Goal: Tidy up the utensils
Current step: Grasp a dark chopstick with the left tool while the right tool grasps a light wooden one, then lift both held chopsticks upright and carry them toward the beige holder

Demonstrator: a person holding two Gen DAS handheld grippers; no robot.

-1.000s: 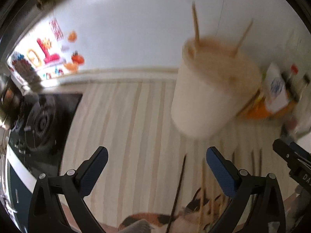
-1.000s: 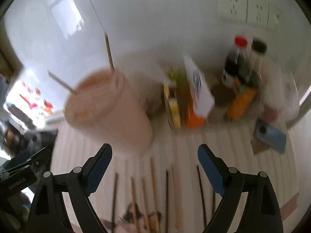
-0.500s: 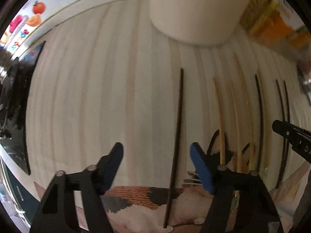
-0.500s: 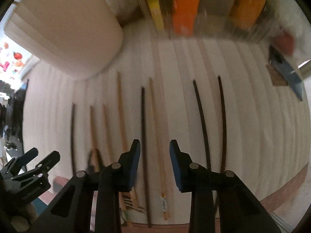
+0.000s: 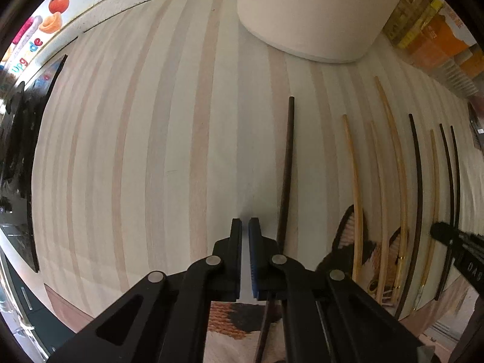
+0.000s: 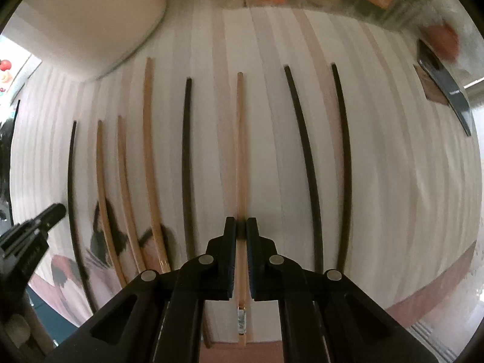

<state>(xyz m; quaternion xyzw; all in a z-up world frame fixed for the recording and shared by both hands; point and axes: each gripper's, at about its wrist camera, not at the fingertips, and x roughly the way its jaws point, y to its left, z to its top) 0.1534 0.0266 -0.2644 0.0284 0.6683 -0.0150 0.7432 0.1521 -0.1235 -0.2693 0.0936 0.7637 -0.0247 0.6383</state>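
Several chopsticks, light wood and dark, lie side by side on the striped wooden counter [image 5: 151, 151]. My right gripper [image 6: 240, 227] points down and is shut on a light wooden chopstick [image 6: 240, 151], which runs between its pads. My left gripper [image 5: 245, 227] is shut with nothing visible between its pads. A dark chopstick [image 5: 289, 151] lies just to the right of its right finger and passes under it. A tall cream holder [image 5: 308, 15] stands behind the row, also visible in the right wrist view [image 6: 84, 21].
A black stove top [image 5: 18, 151] lies at the left. Orange and yellow boxes [image 5: 438, 39] stand at the back right, and a phone [image 6: 447, 90] rests at the far right. A cat-patterned cloth [image 5: 378, 251] lies under the chopsticks' near ends by the counter's front edge.
Both grippers dropped from cup height to the counter and went from wide open to shut. The right one closed around the light chopstick. The left closed beside the dark one.
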